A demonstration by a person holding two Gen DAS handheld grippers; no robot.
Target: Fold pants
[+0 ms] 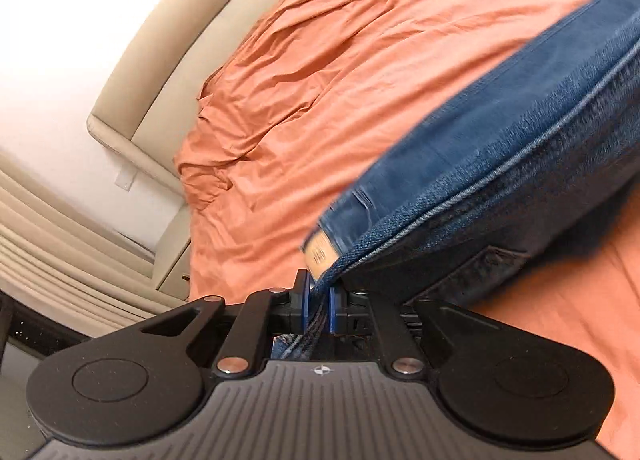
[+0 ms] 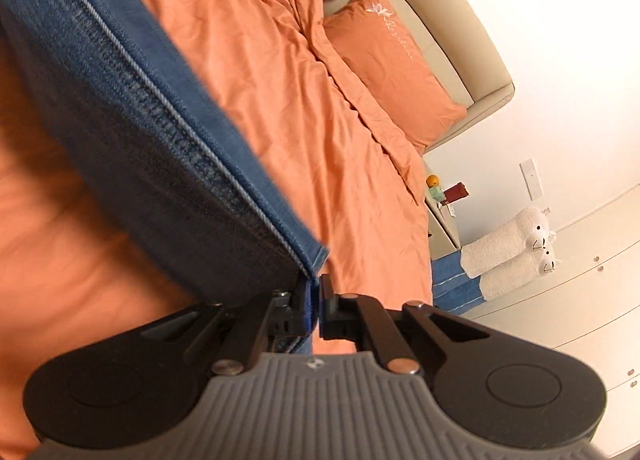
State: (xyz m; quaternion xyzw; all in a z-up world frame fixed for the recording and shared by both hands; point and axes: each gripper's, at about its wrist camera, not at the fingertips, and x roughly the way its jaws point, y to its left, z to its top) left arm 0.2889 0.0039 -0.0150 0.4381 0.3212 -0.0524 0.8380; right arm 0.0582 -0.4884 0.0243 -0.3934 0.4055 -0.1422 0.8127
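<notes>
A pair of blue jeans [image 1: 500, 132] hangs stretched between two hand-held tools above a bed [image 1: 360, 60] covered in orange bedding. The left tool [image 1: 319, 310] is clenched on the waistband edge, denim bunched between its blue pads just beside a tan label patch [image 1: 320, 256]; from there the jeans run up and away to that tool's right, a stitched seam along their length and a dark back pocket [image 1: 472, 272] on the shaded underside. The right tool [image 2: 316, 310] is clamped shut on the far corner of the same waistband, the jeans [image 2: 132, 108] spreading up and to its left. The fabric looks taut and lifted clear of the orange duvet [image 2: 260, 80], which lies rumpled beyond both tools. Ahead of the right tool, an orange pillow [image 2: 392, 68] with white embroidery leans against a beige padded headboard [image 2: 452, 32]. Farther to its right stand a small bedside stand with a few small objects [image 2: 444, 190], two white plush toys [image 2: 516, 244] and pale cabinet drawers [image 2: 592, 300]. Left of the left tool, the headboard [image 1: 136, 72] curves past a white wall.
</notes>
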